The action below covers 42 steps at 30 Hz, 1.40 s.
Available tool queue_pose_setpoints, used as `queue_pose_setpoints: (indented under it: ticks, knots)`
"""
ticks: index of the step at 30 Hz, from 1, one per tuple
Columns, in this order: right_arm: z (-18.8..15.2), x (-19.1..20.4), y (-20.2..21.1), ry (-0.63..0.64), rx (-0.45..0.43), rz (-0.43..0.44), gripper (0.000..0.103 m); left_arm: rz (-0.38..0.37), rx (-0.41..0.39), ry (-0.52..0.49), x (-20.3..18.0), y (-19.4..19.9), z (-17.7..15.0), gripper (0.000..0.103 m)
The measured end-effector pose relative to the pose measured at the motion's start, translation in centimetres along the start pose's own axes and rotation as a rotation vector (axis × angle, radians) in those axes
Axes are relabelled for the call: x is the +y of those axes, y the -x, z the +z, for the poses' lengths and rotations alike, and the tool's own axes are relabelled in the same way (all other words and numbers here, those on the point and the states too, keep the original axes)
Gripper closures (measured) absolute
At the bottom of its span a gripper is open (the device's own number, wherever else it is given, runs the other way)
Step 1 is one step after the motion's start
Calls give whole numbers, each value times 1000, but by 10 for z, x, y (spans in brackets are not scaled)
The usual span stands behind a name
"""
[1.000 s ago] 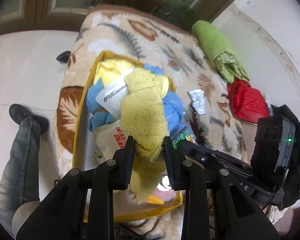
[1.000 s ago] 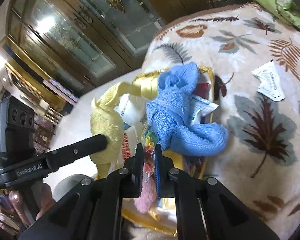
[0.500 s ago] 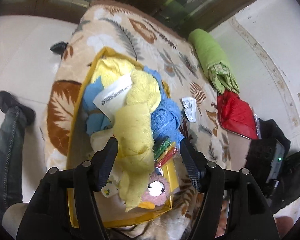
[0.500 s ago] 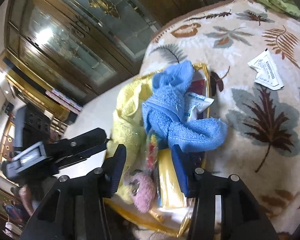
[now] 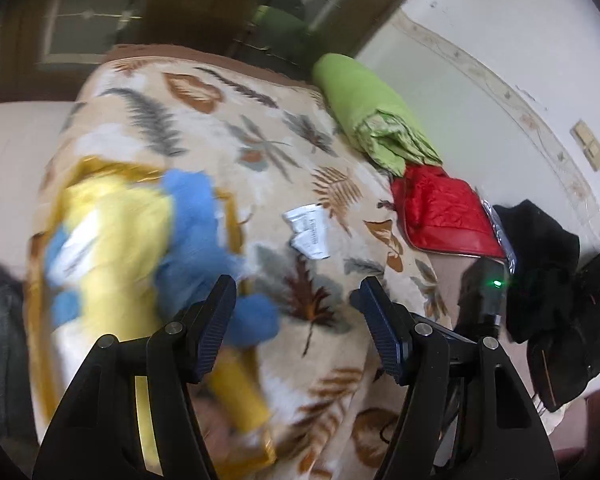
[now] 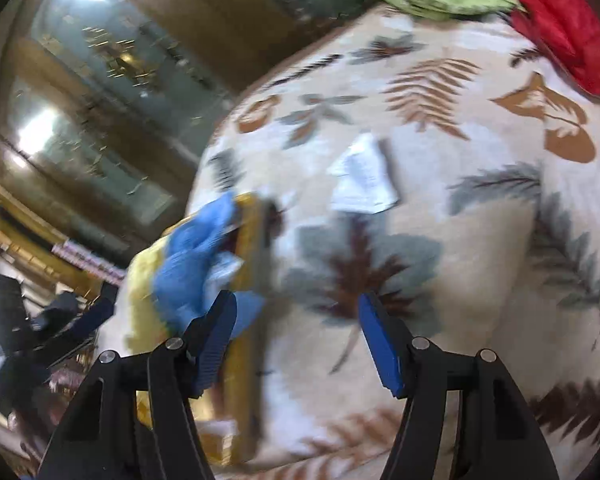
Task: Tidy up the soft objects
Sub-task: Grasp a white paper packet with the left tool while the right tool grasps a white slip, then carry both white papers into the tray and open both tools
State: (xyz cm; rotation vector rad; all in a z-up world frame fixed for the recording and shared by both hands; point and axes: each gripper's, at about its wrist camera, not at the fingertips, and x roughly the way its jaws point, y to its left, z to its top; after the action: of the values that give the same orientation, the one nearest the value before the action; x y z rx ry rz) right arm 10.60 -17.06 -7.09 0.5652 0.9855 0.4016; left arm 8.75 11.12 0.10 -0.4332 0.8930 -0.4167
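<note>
Blanket (image 5: 260,148): a leaf-patterned cover is lying across the whole surface, carrying everything else.
Bag (image 5: 236,396): a gold-edged bag is sitting on the blanket's left part, blurred in both views, its rim just beside the left finger of each gripper.
Yellow towel (image 5: 120,248): it is lying in the bag, heaped on the bag's left side.
Blue towel (image 5: 196,232): it is draping over the yellow towel, one end spilling over the bag's right rim onto the blanket.
Green roll (image 5: 364,108): it is resting at the blanket's far right edge.
Red pad (image 5: 444,212): it is lying just beside the green roll's near end.
Packet (image 5: 308,232): a white sachet is lying alone on the blanket, between bag and red pad.
Left gripper (image 5: 296,320): its jaws are standing wide apart, gripping nothing, above bare blanket right of the bag.
Right gripper (image 6: 298,328): its jaws are likewise spread wide and empty, over a dark leaf print.
</note>
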Motion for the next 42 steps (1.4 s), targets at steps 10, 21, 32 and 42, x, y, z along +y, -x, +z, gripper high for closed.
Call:
queue_pose_setpoints:
  ticks: [10,21,32,42]
  knots:
    - [69,-30,-65,-53,40,-134,56,-17,12,24,11,-31,-4,38]
    - [39,-31,-61,-40,84,-66,101,-43,77,-2,-2,-41,-11,38]
    - [-45,-54,7,-36,148,-60,101,93,463,-96,-66,-149,-32,54]
    - [-52,-57,5,-14,166,-82,100,120,522,8,-48,-186,-57,81]
